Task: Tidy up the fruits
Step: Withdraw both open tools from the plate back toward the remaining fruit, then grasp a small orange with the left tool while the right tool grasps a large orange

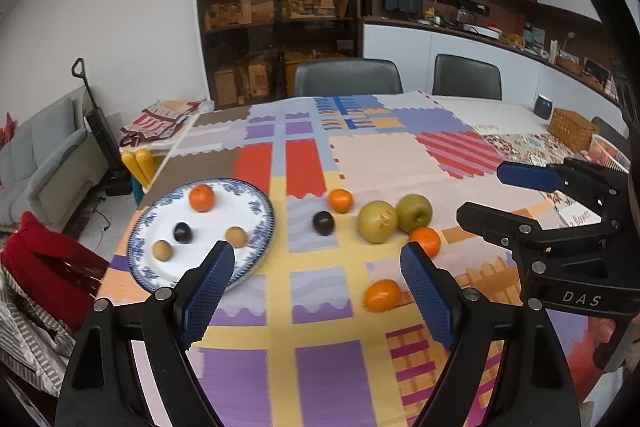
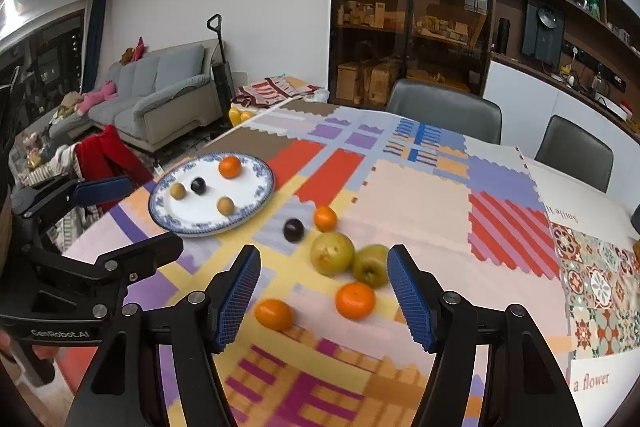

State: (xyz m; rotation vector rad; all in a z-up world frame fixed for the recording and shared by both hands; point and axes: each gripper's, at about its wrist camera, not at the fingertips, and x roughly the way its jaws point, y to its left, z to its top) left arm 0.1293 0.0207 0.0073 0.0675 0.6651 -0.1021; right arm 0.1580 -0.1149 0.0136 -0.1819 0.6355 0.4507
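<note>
Both grippers with fingers spread, holding nothing, above patchwork-cloth table.
Left gripper (image 1: pixel 318 291) and right gripper (image 2: pixel 324 297) frame frame-centre loose fruit: three round oranges (image 2: pixel 355 300), two green apples (image 2: pixel 332 253), dark plum (image 2: pixel 293 230); blue-rimmed white plate (image 2: pixel 262 193), upper left, carries four more.

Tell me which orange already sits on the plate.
The orange at the far side of the plate, beside a dark plum. The other three oranges lie on the tablecloth, right of the plate.
</note>
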